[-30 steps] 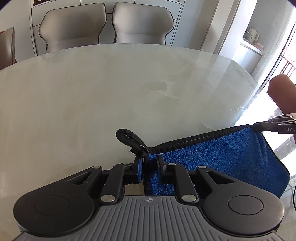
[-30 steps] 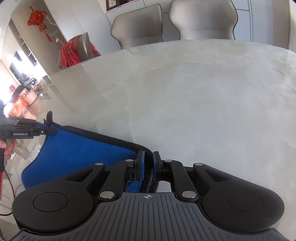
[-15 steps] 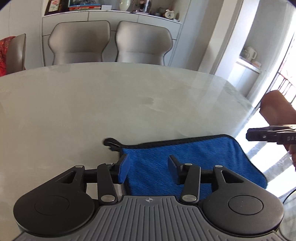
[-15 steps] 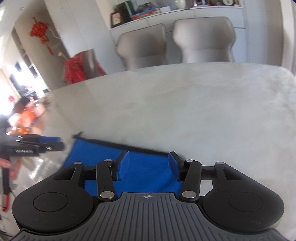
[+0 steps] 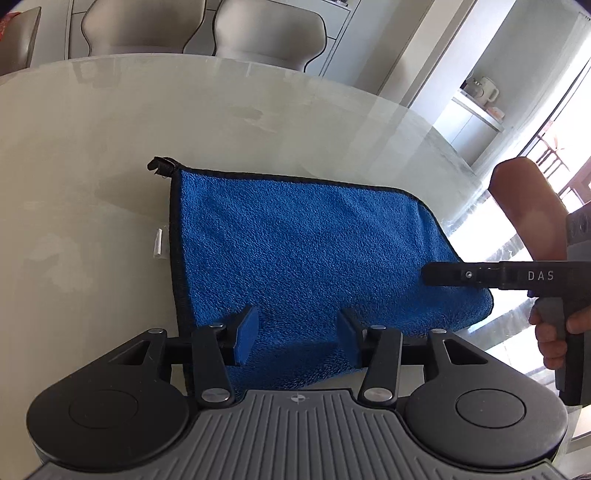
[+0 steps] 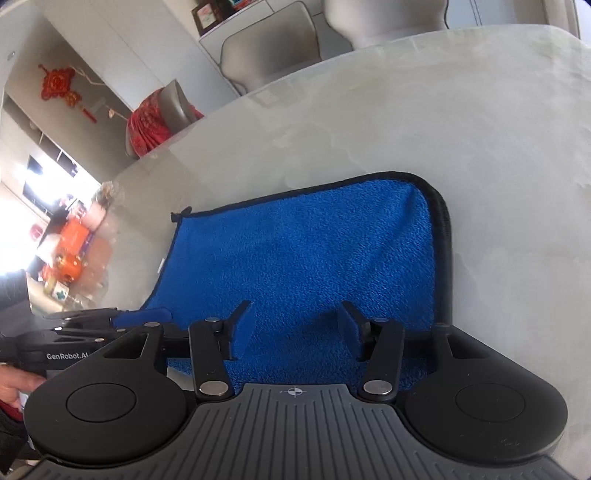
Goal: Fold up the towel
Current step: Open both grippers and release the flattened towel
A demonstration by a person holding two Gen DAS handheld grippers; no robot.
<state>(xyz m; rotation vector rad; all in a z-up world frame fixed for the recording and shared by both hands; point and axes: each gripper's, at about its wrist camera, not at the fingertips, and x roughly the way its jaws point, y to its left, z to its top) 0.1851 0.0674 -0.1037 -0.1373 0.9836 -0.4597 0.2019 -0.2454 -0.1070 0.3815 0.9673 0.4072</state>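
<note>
A blue towel with a black hem lies flat on the pale marble table, its hanging loop at the far left corner. My left gripper hovers open over the towel's near edge, with nothing between its pads. In the right wrist view the same towel spreads out below my right gripper, whose jaws are opening and do not press on the cloth. The right gripper reaches in over the towel's right edge, held by a hand. The left gripper shows by the towel's near left corner.
Two grey chairs stand behind the table's far rim. The table's right edge runs just beyond the towel, with a bright floor below. A chair with red cloth stands at the left side. A small white tag sticks out from the towel's left hem.
Both grippers were shut on the towel's far corners; they have opened, let go and drawn back toward me. The towel now lies flat in a folded rectangle.
</note>
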